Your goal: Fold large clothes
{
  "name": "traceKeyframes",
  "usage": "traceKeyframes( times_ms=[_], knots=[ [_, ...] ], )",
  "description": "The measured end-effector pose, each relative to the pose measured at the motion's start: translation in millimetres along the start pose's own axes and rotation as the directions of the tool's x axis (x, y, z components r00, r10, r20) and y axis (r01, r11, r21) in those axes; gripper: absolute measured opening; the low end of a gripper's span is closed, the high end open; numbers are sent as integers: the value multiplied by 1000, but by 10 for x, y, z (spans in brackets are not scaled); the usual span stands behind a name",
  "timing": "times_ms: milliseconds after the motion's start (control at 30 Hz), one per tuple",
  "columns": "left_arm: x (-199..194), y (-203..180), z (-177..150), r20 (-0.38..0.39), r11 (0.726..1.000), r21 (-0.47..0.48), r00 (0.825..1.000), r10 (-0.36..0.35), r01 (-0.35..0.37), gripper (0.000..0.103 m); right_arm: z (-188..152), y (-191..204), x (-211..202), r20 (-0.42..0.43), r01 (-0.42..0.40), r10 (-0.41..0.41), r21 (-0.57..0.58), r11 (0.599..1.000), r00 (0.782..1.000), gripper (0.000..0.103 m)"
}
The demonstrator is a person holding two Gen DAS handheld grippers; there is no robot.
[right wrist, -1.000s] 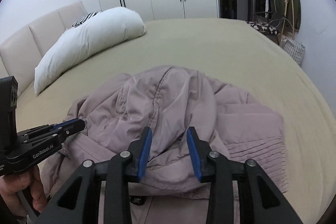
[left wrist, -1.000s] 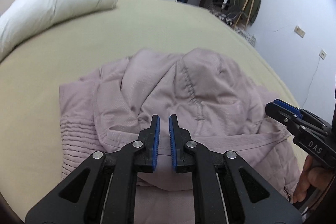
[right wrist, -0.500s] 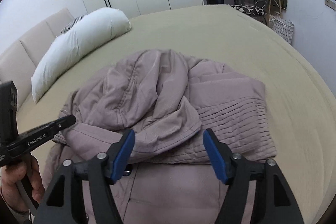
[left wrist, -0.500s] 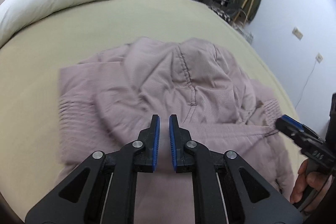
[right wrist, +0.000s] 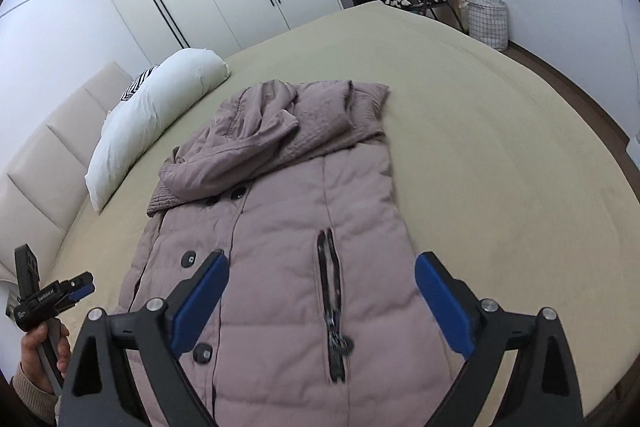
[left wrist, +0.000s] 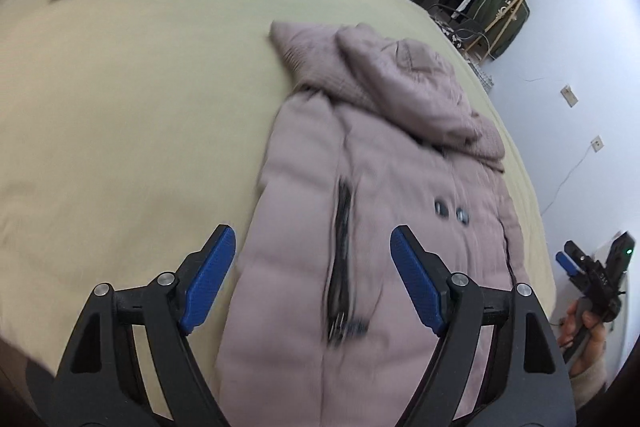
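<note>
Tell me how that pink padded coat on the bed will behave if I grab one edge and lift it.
The coat looks quilted and soft, so it will probably droop and drag, not lift flat. Its hood lies loosely crumpled and may flop open. The smooth shell could slide on the bed sheet.

Both wrist views look steeply down, sharing the coat (left wrist: 372, 219) on the bed (right wrist: 500, 131).

Coat (left wrist: 372, 227) hem cut off below; zipper (left wrist: 340, 267) blurred in both views
</note>
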State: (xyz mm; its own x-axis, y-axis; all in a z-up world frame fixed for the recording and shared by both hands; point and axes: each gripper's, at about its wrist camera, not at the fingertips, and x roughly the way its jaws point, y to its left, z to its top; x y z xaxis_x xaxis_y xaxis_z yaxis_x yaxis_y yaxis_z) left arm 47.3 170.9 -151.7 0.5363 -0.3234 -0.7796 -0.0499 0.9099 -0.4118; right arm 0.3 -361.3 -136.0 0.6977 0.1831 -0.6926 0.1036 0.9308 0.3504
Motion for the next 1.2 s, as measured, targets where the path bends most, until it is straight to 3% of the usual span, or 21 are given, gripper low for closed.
traceKeyframes(
  times_ms=[200, 467, 833, 1033, 1200],
  knots=[
    [-271, 364, -788, -129, 999, -48, 991, -30, 24, 79, -542, -353, -309, -67, -40, 50, 151, 988, 997, 97],
    [-333, 603, -1393, -227, 997, -79, 973, -38, 21, 79, -962, -582, -379, -169, 3, 30, 189, 982, 985, 95],
    [-133, 667, -1514, -289, 989, -133, 951, -106, 69, 79, -1252, -783, -363, -234, -78, 154, 304, 949, 960, 81],
    [-126, 695, -1522, -323, 983, -147, 935, -148, 105, 79, -1289, -848, -315, -213, -173, 269, 384, 907, 939, 65],
    [-87, 708, -1527, -341, 977, -170, 923, -181, 129, 79, -1354, -958, -241, -212, -184, 302, 442, 878, 929, 45]
  ],
)
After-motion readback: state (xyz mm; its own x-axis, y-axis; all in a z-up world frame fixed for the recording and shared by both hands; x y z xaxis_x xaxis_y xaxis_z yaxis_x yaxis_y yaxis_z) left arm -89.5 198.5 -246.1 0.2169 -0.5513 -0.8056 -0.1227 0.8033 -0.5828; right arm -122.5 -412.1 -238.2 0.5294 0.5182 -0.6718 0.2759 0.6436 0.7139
